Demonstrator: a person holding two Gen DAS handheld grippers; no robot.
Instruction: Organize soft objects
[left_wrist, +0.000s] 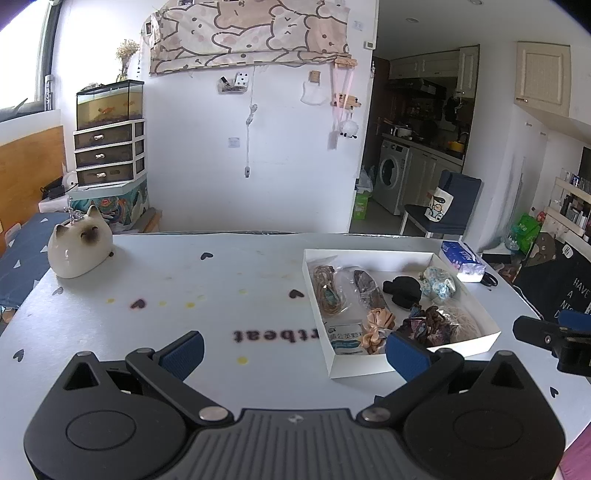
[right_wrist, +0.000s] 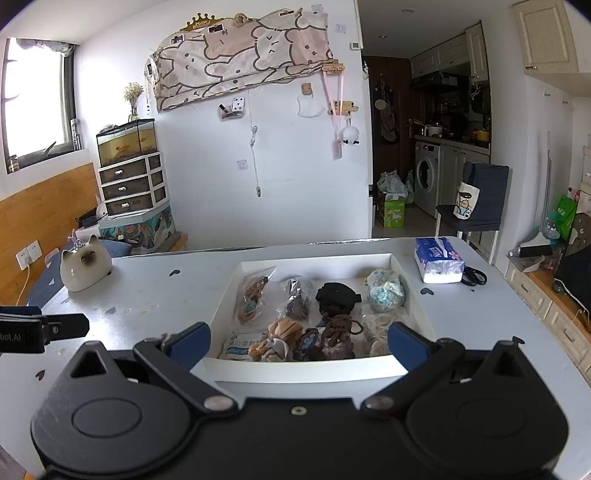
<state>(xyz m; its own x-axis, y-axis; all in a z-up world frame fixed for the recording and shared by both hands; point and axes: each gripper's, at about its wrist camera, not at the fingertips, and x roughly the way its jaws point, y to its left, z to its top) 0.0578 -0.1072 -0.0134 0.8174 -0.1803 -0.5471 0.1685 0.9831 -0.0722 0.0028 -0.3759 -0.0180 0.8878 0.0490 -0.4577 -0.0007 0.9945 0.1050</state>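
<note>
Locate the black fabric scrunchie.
In the right wrist view, the black fabric scrunchie lies in the white shallow box, far row, left of the blue-and-white floral scrunchie.

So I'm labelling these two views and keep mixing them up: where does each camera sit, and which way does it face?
Left wrist: on the left gripper, low over the table, facing the far wall; its open blue fingers show, the white box lies ahead to the right, and the right gripper shows at the right edge.
Right wrist: on the right gripper, facing straight over the white box; its open fingers show, with the left gripper at the left edge.
Shared: box, cat figurine, tissue pack.
</note>
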